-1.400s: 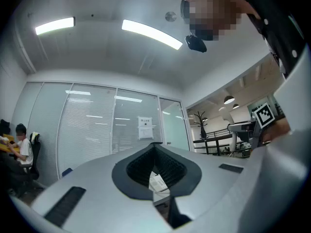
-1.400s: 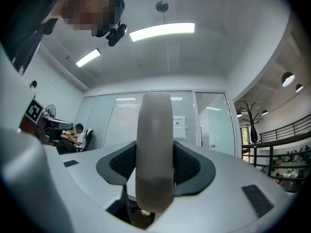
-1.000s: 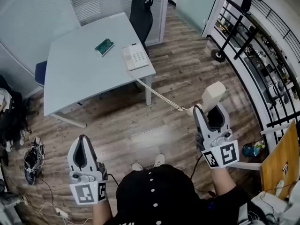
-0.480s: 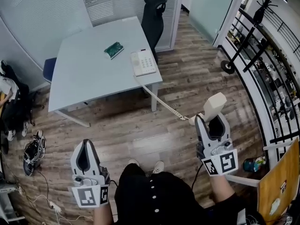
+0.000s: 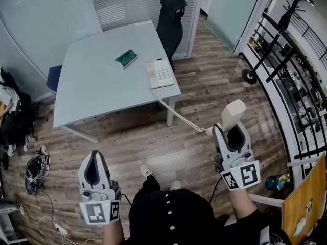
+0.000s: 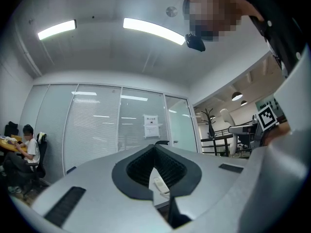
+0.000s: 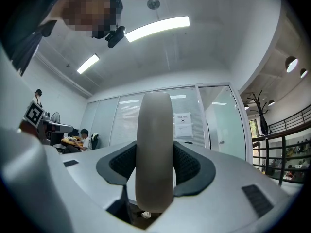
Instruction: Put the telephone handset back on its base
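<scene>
Handset (image 5: pixel 233 111) in R claw (image 5: pixel 228 128), off base (image 5: pixel 160 73)

The floor (image 5: pixel 214 91) is laid in grey-brown wood planks. A pale grey table (image 5: pixel 87 91) is set near frosted glass walls (image 5: pixel 36 19) hung with blinds (image 5: pixel 122 1), and a black office chair (image 5: pixel 171 22) is placed just behind it. A black railing (image 5: pixel 286 80) is seen along the right side. The ceiling (image 6: pixel 121 57) is lit by long light strips (image 6: pixel 153 29).

A small green item (image 5: pixel 126 58) is lying on the grey table (image 5: pixel 92 93) at upper left; a black office chair (image 5: pixel 171 22) is standing at top centre.
</scene>
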The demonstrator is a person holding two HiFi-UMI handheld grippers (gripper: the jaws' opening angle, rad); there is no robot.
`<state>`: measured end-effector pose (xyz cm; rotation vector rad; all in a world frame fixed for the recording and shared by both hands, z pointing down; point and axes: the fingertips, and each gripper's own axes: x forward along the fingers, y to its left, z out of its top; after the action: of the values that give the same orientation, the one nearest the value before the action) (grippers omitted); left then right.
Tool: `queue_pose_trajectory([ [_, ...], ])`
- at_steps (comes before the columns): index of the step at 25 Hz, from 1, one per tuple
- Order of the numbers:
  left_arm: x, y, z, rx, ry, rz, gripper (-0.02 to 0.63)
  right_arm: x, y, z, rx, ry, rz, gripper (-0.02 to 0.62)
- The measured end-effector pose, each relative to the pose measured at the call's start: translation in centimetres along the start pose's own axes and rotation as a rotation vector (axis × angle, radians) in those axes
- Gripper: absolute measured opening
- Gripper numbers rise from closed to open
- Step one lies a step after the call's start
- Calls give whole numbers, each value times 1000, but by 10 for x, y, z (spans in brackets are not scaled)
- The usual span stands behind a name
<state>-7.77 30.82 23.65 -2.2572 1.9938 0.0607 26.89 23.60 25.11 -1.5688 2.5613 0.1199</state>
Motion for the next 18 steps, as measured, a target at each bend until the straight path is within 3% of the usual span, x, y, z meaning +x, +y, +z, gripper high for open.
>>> queue_pose_trajectory([
  [18,83,70,-11,-14,-8,-36,15,96,13,-14,-6,16,-36,232],
])
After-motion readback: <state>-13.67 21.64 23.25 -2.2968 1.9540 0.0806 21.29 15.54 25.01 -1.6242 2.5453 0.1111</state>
